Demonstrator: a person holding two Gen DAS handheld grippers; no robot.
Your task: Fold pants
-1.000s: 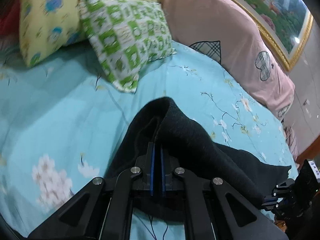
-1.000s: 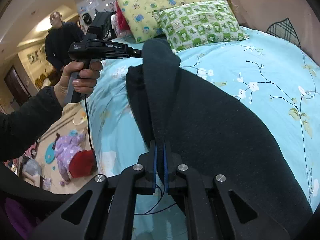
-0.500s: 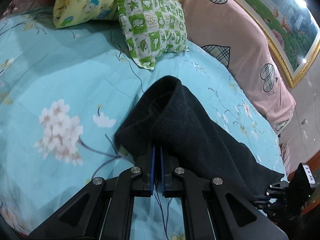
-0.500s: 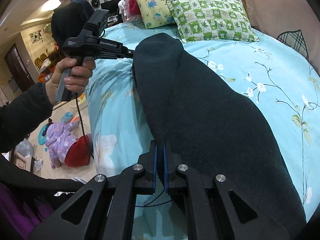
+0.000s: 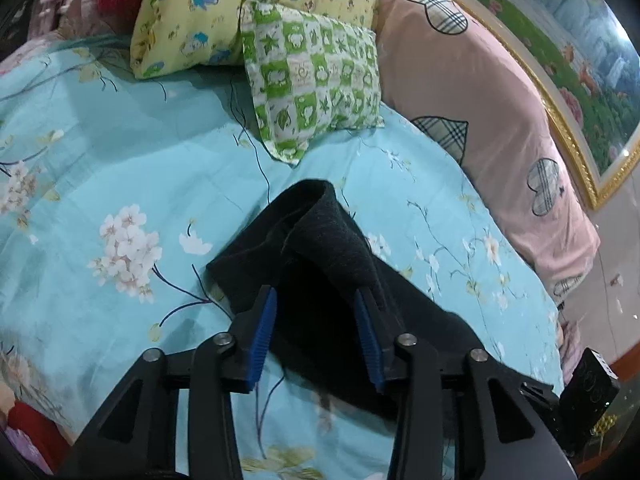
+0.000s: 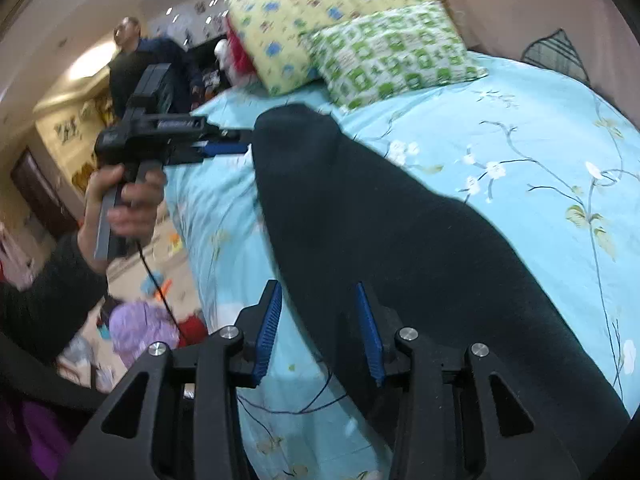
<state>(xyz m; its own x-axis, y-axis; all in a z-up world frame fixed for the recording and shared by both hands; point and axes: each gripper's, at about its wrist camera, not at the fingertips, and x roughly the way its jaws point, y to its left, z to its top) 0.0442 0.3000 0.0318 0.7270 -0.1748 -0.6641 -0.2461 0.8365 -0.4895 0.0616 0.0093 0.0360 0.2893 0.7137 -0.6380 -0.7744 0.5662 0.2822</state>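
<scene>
The dark grey pants [image 6: 380, 220] lie as a long folded band on the turquoise floral bedsheet [image 6: 540, 140]. In the left wrist view one end of the pants [image 5: 320, 248] lies rumpled on the sheet. My left gripper [image 5: 316, 300] is open, its blue pads either side of the cloth edge. It also shows in the right wrist view [image 6: 228, 144], at the far end of the pants. My right gripper [image 6: 320, 294] is open over the near end, the cloth lying between its pads.
A green checked pillow [image 5: 312, 76], a yellow pillow [image 5: 224, 12] and a long pink bolster [image 5: 480, 92] lie at the head of the bed. A man [image 6: 132, 60] stands beyond the bed's left edge. Toys and clothes [image 6: 140, 328] lie on the floor.
Both grippers have opened and let go of the pants. The cloth, held up a second ago, now lies flat on the sheet.
</scene>
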